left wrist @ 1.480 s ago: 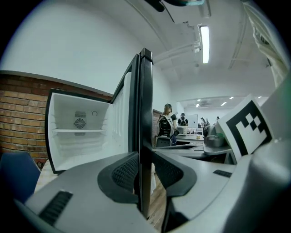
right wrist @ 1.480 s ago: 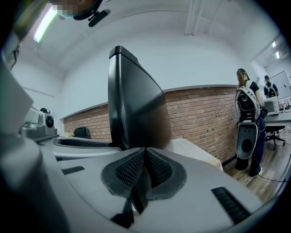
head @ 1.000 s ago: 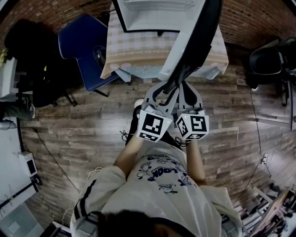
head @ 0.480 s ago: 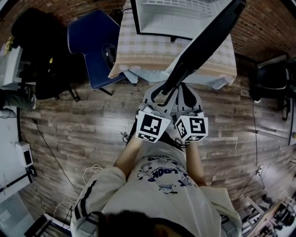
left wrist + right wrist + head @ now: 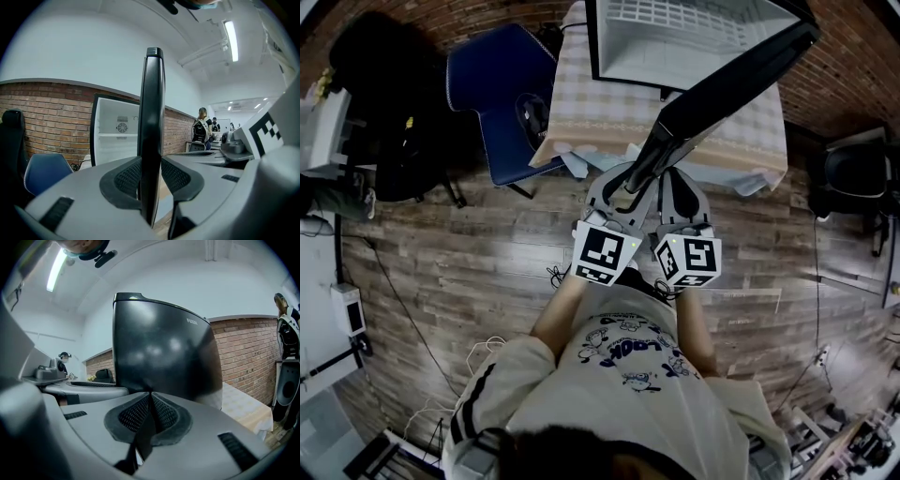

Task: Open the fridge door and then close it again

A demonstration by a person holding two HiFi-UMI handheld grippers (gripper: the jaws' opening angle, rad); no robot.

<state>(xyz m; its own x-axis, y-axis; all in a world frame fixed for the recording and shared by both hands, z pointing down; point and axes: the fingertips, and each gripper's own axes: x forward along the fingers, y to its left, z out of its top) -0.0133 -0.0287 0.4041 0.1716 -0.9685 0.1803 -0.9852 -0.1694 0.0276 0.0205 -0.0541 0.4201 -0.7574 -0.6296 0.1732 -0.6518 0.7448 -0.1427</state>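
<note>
Presumably mid-opening. Grips edge of wide-swung fridge door (image 5: 731,80) in left gripper (image 5: 151,180), jaws just easing apart; holds right gripper (image 5: 151,416) clenched, empty, beside door's outer face. Needs reversing next: push door back onto fridge (image 5: 675,47).

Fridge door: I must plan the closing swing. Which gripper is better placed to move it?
Left. The left gripper has the fridge door between its jaws, which have just been opening; the right gripper is shut, empty, beside it.
</note>
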